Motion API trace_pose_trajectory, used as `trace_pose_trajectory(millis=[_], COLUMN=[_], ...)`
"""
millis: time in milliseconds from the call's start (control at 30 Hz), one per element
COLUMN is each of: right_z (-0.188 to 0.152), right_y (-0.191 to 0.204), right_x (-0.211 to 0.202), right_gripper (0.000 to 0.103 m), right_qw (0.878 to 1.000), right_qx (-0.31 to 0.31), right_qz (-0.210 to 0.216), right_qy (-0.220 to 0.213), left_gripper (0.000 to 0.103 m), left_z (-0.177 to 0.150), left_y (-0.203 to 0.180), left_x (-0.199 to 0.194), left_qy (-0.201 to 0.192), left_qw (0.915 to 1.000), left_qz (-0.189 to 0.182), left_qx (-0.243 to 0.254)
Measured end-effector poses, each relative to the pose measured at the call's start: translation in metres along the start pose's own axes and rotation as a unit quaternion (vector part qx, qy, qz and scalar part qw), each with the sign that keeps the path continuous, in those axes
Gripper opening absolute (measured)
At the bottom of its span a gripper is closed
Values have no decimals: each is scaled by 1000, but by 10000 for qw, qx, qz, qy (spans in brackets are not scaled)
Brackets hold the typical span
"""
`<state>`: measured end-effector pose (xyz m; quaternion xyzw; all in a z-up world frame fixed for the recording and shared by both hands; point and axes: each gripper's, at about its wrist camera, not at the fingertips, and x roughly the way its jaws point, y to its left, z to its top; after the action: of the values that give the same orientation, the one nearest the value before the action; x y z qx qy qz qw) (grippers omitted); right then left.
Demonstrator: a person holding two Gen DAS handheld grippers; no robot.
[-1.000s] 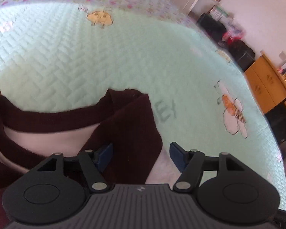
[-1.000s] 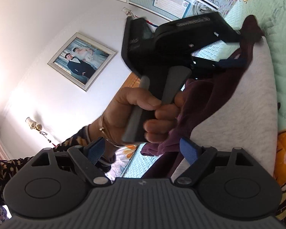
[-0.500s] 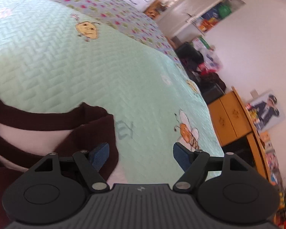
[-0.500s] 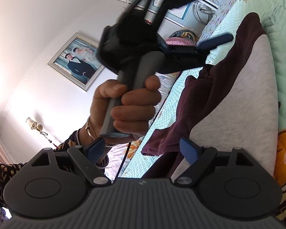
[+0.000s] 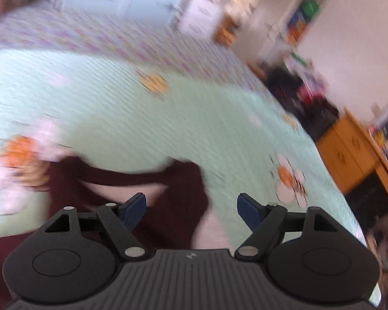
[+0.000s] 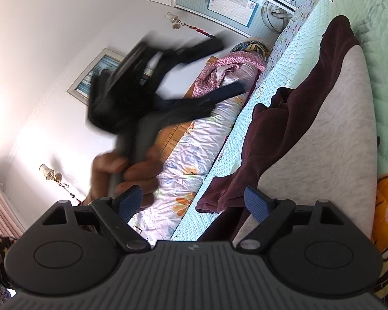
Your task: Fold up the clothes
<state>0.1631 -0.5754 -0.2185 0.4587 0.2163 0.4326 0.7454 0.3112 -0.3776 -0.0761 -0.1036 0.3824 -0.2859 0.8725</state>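
A maroon and grey garment [image 6: 323, 142] lies folded over on the mint green bedspread [image 6: 375, 38]. In the left wrist view its maroon fold [image 5: 183, 193] and grey inside [image 5: 121, 188] lie below my left gripper [image 5: 191, 206]. That gripper is open and lifted off the cloth, with nothing pressed between its blue pads. In the right wrist view the left gripper [image 6: 225, 66] is a dark blur held by a hand [image 6: 132, 170] above the bed. My right gripper [image 6: 191, 204] stands open and level beside the garment's near edge, holding nothing.
A floral quilt [image 6: 194, 155] and a pink bundle [image 6: 232, 69] lie along the bed's head end. Beyond the bed's far side, an orange cabinet [image 5: 349, 152] and dark bags [image 5: 297, 90] stand against the wall. A framed picture [image 6: 101, 77] hangs on the wall.
The left gripper let go of the maroon fold, its jaws widened, and it swung up and away from the garment. The fold now lies flat. The right gripper stayed still.
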Motion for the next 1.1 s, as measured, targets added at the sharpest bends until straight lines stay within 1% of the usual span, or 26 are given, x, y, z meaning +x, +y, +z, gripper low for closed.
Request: trace_pose_trajectory(millis=[67, 100, 167, 233, 367, 400, 433, 500, 533, 567, 633, 667, 767, 867, 933, 967, 1033, 1067, 1100], right_z=[-1, -1, -1, -1, -1, -1, -1, 0, 0, 0, 0, 0, 1, 1, 1, 1, 1, 1, 2], right_y=[0, 0, 0, 0, -1, -1, -1, -1, -1, -1, -1, -1, -1, -1, 0, 0, 0, -1, -1], right_x=[1, 2, 3, 3, 1, 1, 0, 0, 0, -1, -1, -1, -1, -1, -1, -1, -1, -1, -1], right_gripper=[87, 87, 87, 87, 87, 87, 87, 87, 87, 87, 87, 87, 87, 87, 87, 87, 87, 87, 87], right_qw=[10000, 10000, 10000, 10000, 10000, 10000, 10000, 10000, 10000, 10000, 10000, 10000, 10000, 10000, 10000, 10000, 10000, 10000, 10000], right_qx=[2, 2, 0, 3, 17, 20, 22, 36, 44, 49, 57, 54, 58, 50, 48, 44, 41, 43, 44], right_qz=[-4, -7, -13, -10, 5, 7, 8, 15, 19, 19, 20, 20, 20, 11, 10, 10, 8, 9, 11], right_qy=[1, 1, 1, 0, -6, -7, -8, -14, -18, -20, -23, -21, -23, -20, -22, -20, -18, -18, -18], left_gripper=[82, 82, 82, 82, 82, 82, 82, 82, 82, 82, 82, 82, 82, 82, 82, 82, 82, 82, 82], left_z=[-7, -12, -25, -42, -82, -93, -103, -120, -126, -127, -129, -130, -135, -139, -140, -141, -140, -139, -138], left_y=[37, 57, 99, 136, 183, 190, 196, 203, 204, 203, 199, 197, 194, 206, 216, 219, 221, 222, 223], left_x=[-41, -59, -90, -114, -147, -148, -150, -150, -149, -146, -136, -134, -130, -119, -108, -104, -97, -95, -95], left_qy=[-265, -358, -495, -540, -646, -627, -637, -798, -880, -930, -956, -980, -1163, -1367, -1408, -1452, -1584, -1691, -1829], left_qw=[9978, 9948, 9840, 9692, 9443, 9367, 9294, 9158, 9103, 9068, 9036, 9015, 8990, 8880, 8759, 8712, 8680, 8653, 8601], left_qz=[459, 715, 1282, 1702, 1927, 1961, 1917, 1482, 1299, 1115, 849, 833, 793, 924, 1015, 1014, 1040, 1123, 1200], left_qx=[-402, -630, -1130, -1696, -2588, -2831, -3090, -3646, -3830, -3958, -4088, -4132, -4147, -4292, -4501, -4578, -4591, -4583, -4608])
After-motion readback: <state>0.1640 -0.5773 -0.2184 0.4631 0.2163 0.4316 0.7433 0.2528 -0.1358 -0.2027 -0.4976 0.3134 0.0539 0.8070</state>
